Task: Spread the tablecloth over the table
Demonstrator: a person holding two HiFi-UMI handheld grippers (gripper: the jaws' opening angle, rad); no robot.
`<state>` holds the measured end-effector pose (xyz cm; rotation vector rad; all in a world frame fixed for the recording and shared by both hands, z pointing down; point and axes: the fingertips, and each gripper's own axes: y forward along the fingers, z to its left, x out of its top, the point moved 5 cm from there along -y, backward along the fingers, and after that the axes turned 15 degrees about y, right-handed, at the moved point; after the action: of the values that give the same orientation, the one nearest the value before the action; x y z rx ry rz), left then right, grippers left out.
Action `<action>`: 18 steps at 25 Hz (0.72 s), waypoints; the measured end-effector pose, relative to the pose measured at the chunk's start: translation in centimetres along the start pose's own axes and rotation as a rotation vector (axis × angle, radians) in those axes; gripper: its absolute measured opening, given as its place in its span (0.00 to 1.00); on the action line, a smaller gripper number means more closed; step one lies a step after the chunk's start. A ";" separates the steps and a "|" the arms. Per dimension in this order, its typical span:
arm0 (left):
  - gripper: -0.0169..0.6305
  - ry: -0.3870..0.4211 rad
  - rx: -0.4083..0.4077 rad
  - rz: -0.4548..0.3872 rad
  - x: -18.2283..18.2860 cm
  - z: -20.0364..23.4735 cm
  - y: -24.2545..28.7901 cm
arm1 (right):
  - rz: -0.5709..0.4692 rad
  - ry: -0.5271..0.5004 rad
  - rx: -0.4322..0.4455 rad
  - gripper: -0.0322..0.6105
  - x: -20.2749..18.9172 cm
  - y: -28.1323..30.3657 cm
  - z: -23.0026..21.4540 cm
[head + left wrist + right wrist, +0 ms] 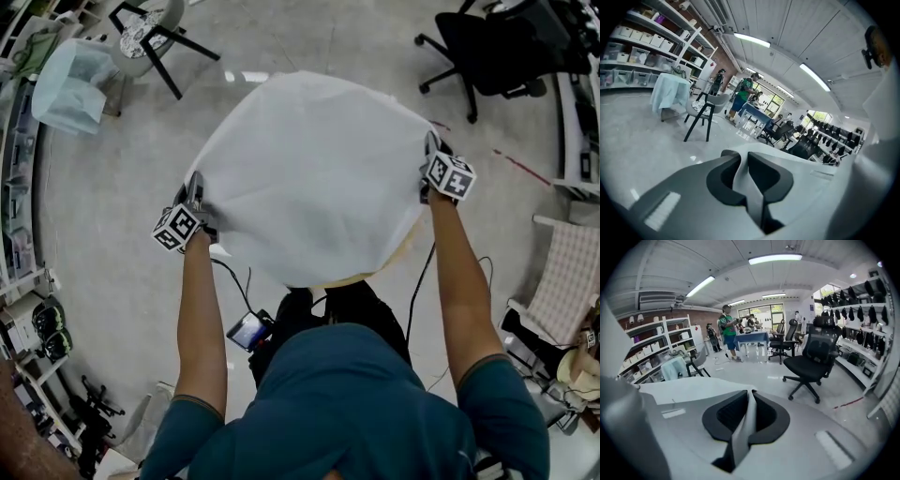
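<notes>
A white tablecloth [314, 173] hangs spread between my two grippers and covers most of a round table, whose pale wooden rim [394, 262] shows at the near right. My left gripper [199, 208] is shut on the cloth's left edge, and my right gripper [431, 159] is shut on its right edge. In the left gripper view a strip of white cloth [752, 197] is pinched between the dark pads of the left gripper [744, 157]. The right gripper view shows the same for the right gripper [751, 397], with a fold of cloth [740, 437] between its pads.
A black office chair [487, 52] stands at the far right, a grey chair with black legs [155, 37] at the far left, and beside it a pale blue draped seat [70, 84]. Shelving [19, 234] lines the left wall. People stand at a distant blue table [750, 338].
</notes>
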<state>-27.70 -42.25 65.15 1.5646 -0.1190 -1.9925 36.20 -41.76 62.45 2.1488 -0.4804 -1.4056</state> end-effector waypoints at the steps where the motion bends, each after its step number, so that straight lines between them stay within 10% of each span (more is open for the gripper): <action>1: 0.04 -0.001 0.012 0.019 -0.9 0.1 -0.3 | 0.015 -0.001 -0.019 0.08 -0.9 -0.1 -0.7; 18: 0.27 0.036 0.164 0.160 -9.6 -0.4 -4.7 | 0.033 -0.003 0.011 0.14 -5.7 -3.1 -5.8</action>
<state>-27.93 -33.52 71.31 1.6361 -0.3901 -1.8684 39.24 -34.73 66.64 2.1375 -0.5234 -1.3920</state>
